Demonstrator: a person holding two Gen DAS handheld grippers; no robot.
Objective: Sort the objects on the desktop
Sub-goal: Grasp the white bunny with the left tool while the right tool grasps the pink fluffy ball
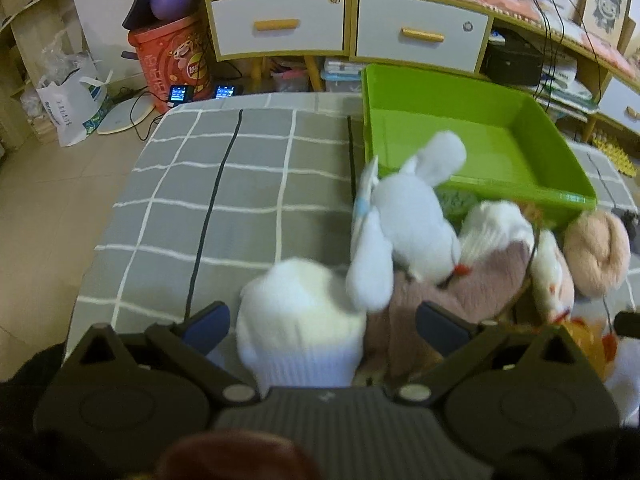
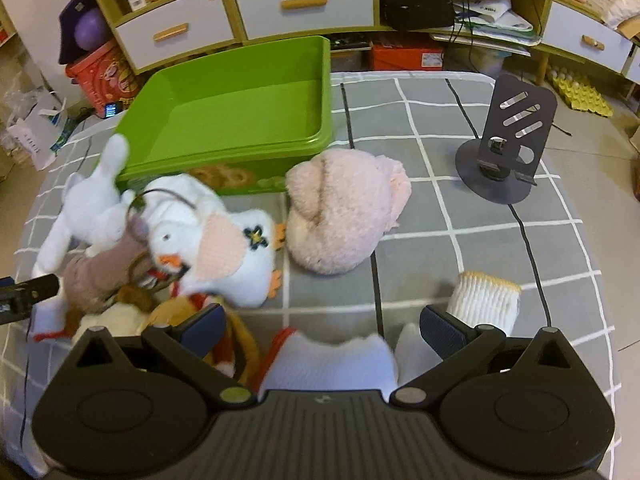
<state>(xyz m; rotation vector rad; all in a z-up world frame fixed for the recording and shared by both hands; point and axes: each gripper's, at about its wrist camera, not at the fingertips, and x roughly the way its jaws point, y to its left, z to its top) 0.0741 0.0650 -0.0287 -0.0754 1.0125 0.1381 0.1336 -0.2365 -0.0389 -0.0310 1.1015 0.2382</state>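
Sorting step judged barely begun: green bin (image 2: 240, 92) seen empty, soft toys piled on counter (image 1: 224, 208) just before its near wall. Left gripper (image 1: 320, 322) fingers spread wide around white knitted item (image 1: 300, 328), not closed on it. Right gripper (image 2: 322, 326) fingers open over pale cloth (image 2: 332, 356); white bunny (image 2: 92, 208), duck plush (image 2: 224, 240), pink plush (image 2: 340, 208) ahead. Next move judged: fingers closed on one item, item lifted over bin wall.
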